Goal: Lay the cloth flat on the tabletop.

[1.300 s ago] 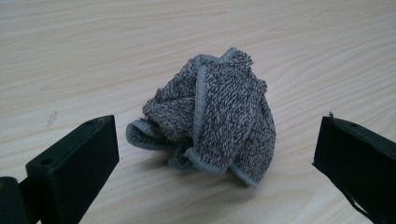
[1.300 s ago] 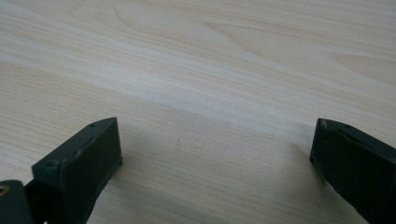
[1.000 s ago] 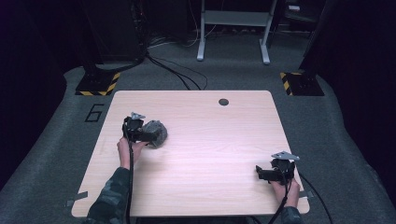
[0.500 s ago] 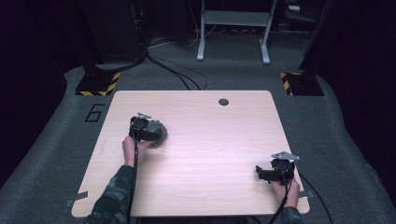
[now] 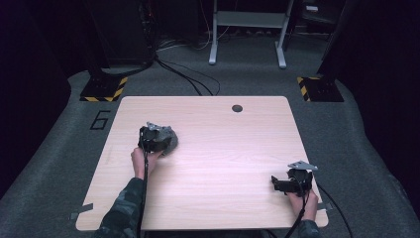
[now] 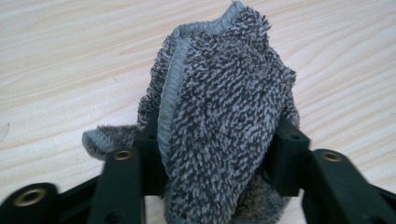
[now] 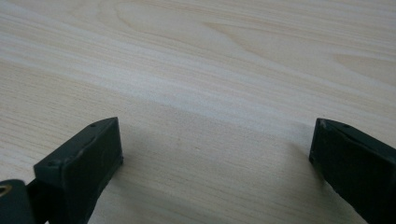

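1. The cloth (image 6: pixel 219 107) is a grey, shaggy bundle with a stitched hem, bunched up on the left half of the table (image 5: pixel 223 163)
2. The left gripper (image 5: pixel 157 140) sits over the cloth's near side in the high view, the left hand (image 5: pixel 141 159) just behind it on the tabletop
3. Its jaws have just been closing, and in the left gripper view the cloth stands between them: both black pads press into the pile, one at each flank, so the bundle is pinched into a tall upright fold
4. A flap of hem (image 6: pixel 100 140) sticks out past the left pad and lies on the wood
5. The cloth's underside is hidden by the jaws, so I cannot tell whether it is lifted or touching the table
6. The right gripper (image 5: pixel 292 182) rests near the table's front right corner, well apart from the cloth, held by the right hand (image 5: pixel 302 201)
7. In the right gripper view its jaws stand wide, with bare wood between them
8. A small dark round spot (image 5: pixel 237 108) lies near the far edge
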Tool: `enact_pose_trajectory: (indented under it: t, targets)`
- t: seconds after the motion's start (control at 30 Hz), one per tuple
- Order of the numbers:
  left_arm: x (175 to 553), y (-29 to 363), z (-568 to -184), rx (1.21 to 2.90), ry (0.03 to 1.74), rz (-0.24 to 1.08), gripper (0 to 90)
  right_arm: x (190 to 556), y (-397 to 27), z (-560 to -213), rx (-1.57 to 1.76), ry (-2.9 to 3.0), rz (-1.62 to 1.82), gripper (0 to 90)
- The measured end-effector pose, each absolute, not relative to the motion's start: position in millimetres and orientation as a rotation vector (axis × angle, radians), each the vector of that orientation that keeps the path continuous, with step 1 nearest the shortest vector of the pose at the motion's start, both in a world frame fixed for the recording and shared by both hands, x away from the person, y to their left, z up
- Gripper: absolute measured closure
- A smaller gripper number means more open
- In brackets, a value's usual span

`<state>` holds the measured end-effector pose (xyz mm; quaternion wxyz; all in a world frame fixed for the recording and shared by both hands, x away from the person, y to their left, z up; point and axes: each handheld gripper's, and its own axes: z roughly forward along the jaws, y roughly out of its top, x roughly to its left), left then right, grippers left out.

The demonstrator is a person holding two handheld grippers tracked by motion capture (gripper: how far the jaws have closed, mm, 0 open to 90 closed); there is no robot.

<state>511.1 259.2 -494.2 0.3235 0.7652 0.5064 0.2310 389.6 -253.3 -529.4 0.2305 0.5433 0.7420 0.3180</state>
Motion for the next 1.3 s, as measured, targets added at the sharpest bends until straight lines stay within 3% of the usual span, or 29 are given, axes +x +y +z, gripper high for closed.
enact_pose_trajectory:
  t: [0.17,1.3]
  targets:
    - [505,257,-488,1.986,1.302,0.614,58.3,390,-253,-529,1.494,2.041,0.875,2.0]
    - [429,225,-420,1.934,1.021,0.643,58.1,390,-253,-529,1.494,2.041,0.875,2.0]
